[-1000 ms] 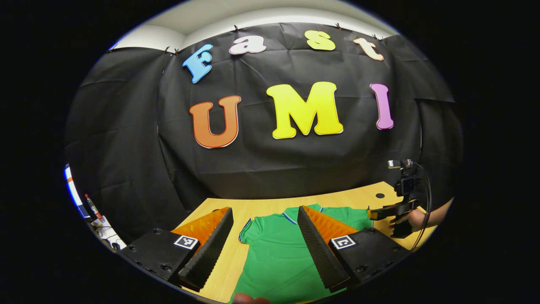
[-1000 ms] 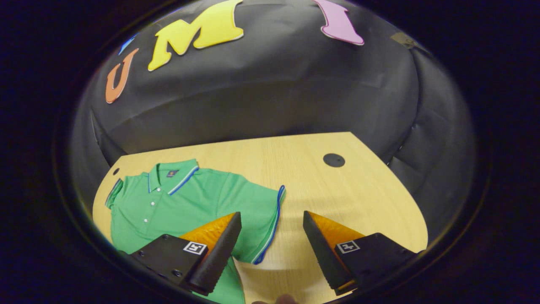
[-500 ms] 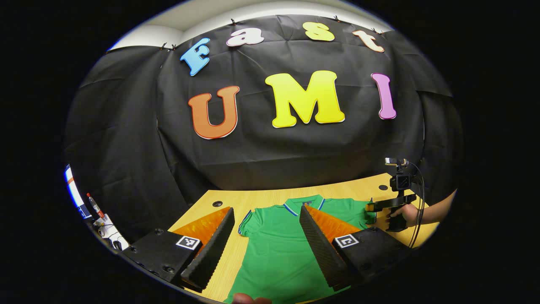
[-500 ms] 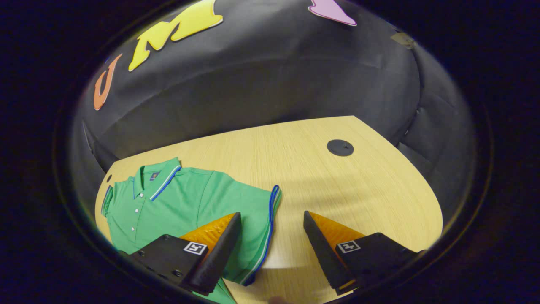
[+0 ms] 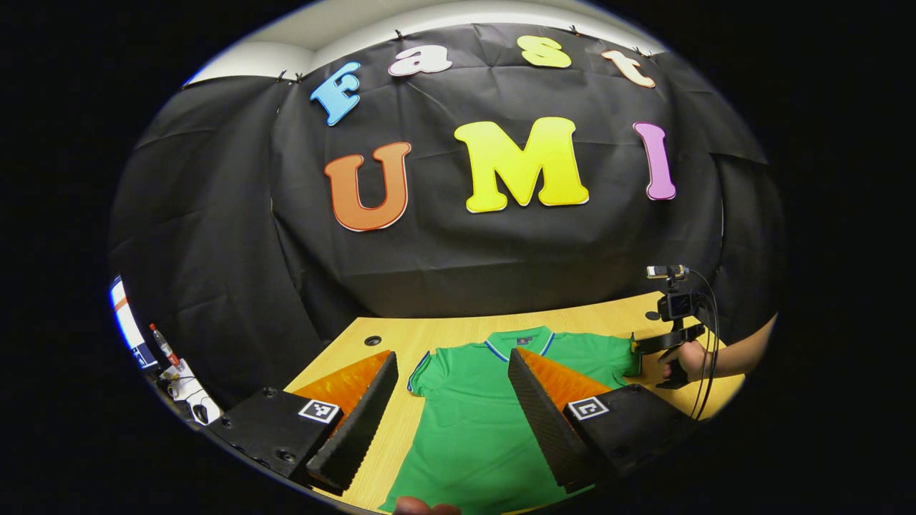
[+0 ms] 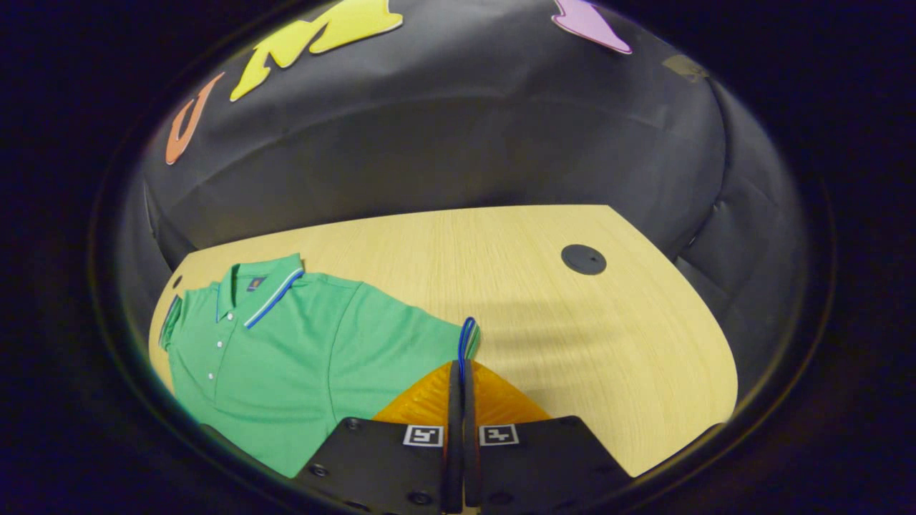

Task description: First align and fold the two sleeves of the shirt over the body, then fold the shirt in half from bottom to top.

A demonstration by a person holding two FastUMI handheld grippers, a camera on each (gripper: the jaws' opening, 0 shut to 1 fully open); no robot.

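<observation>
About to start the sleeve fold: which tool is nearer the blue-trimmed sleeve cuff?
Right. The right tool is shut on the sleeve cuff. The left tool hangs open over the shirt body, away from that cuff.

Shirt flat on the table, collar toward the back wall. Right gripper at the shirt's right sleeve, jaws closed on the sleeve hem. Left gripper above the shirt's lower body, fingers apart, one finger over bare table left of the shirt. Round grommet in the tabletop, well right of the shirt, near the back edge.
</observation>
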